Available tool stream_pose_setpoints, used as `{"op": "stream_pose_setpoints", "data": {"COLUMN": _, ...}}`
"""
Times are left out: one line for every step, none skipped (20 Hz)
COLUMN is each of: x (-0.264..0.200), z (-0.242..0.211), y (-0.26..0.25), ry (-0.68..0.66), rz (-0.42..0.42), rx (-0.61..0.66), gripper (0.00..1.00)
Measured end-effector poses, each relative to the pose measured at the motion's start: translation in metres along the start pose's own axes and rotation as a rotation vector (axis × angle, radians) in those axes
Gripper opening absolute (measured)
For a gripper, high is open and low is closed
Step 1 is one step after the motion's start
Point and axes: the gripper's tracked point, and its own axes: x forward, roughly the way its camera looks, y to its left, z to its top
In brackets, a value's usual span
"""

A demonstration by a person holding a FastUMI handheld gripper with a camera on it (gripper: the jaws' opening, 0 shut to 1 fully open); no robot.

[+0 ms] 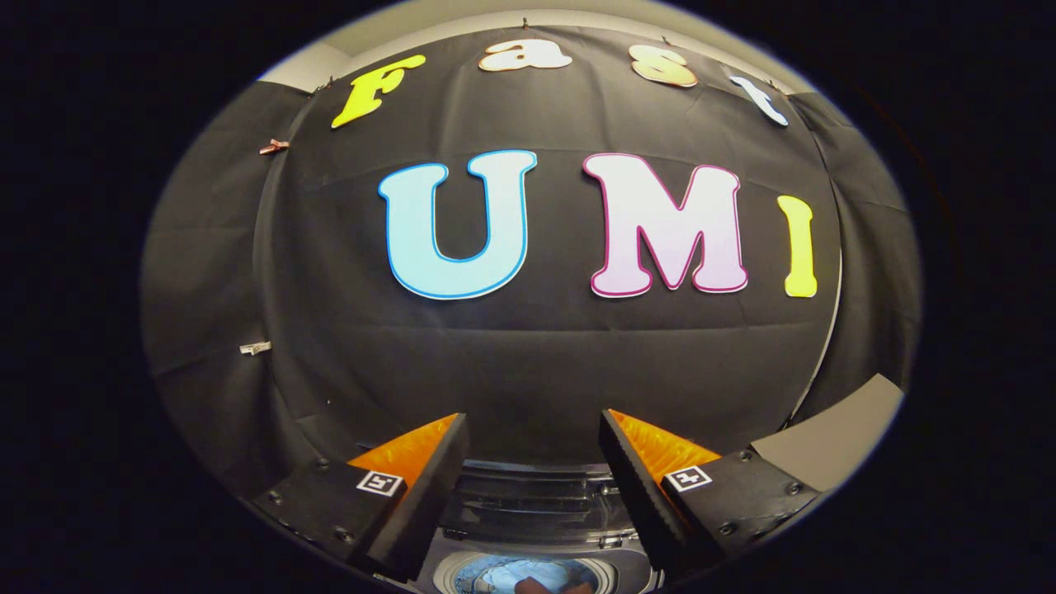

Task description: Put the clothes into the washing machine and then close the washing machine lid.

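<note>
My gripper (pixel 532 429) is open, its two fingers spread wide with nothing between them. Below and between the fingers I see the top of the washing machine (pixel 528 503), with its raised transparent lid and rear panel just ahead. Part of the round drum opening (pixel 528 575) shows nearest me, and something bluish and reddish lies inside it, too cropped to tell what it is. The gripper hangs above the machine and points at the booth's black cloth wall.
The black cloth wall (pixel 528 363) stands close behind the machine. A pale flat surface (pixel 833 445) shows to the right of the right finger. Small clips (pixel 255 347) hold the cloth at the left.
</note>
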Motion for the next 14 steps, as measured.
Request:
{"op": "stream_pose_setpoints", "data": {"x": 0.008, "z": -0.004, "y": 0.000, "ry": 0.018, "rz": -0.004, "rx": 0.001, "gripper": 0.99}}
{"op": "stream_pose_setpoints", "data": {"x": 0.016, "z": -0.008, "y": -0.001, "ry": 0.035, "rz": -0.010, "rx": -0.008, "gripper": 0.99}}
{"op": "stream_pose_setpoints", "data": {"x": 0.024, "z": -0.012, "y": -0.003, "ry": 0.051, "rz": -0.016, "rx": -0.013, "gripper": 0.99}}
{"op": "stream_pose_setpoints", "data": {"x": 0.031, "z": -0.019, "y": -0.003, "ry": 0.070, "rz": -0.014, "rx": -0.004, "gripper": 0.99}}
{"op": "stream_pose_setpoints", "data": {"x": 0.037, "z": -0.027, "y": -0.005, "ry": 0.092, "rz": -0.020, "rx": 0.003, "gripper": 0.99}}
{"op": "stream_pose_setpoints", "data": {"x": 0.043, "z": -0.037, "y": -0.007, "ry": 0.115, "rz": -0.024, "rx": 0.010, "gripper": 0.99}}
{"op": "stream_pose_setpoints", "data": {"x": 0.049, "z": -0.051, "y": -0.008, "ry": 0.152, "rz": -0.026, "rx": 0.019, "gripper": 0.99}}
{"op": "stream_pose_setpoints", "data": {"x": 0.052, "z": -0.063, "y": -0.007, "ry": 0.187, "rz": -0.018, "rx": 0.032, "gripper": 0.99}}
{"op": "stream_pose_setpoints", "data": {"x": 0.055, "z": -0.058, "y": -0.006, "ry": 0.170, "rz": -0.010, "rx": 0.019, "gripper": 1.00}}
{"op": "stream_pose_setpoints", "data": {"x": 0.056, "z": -0.066, "y": -0.006, "ry": 0.167, "rz": -0.014, "rx": 0.014, "gripper": 1.00}}
{"op": "stream_pose_setpoints", "data": {"x": 0.055, "z": -0.065, "y": -0.007, "ry": 0.158, "rz": -0.014, "rx": 0.016, "gripper": 1.00}}
{"op": "stream_pose_setpoints", "data": {"x": 0.055, "z": -0.065, "y": -0.007, "ry": 0.150, "rz": -0.014, "rx": 0.017, "gripper": 1.00}}
{"op": "stream_pose_setpoints", "data": {"x": 0.053, "z": -0.064, "y": -0.007, "ry": 0.140, "rz": -0.012, "rx": 0.011, "gripper": 1.00}}
{"op": "stream_pose_setpoints", "data": {"x": 0.053, "z": -0.064, "y": -0.007, "ry": 0.133, "rz": -0.010, "rx": 0.003, "gripper": 1.00}}
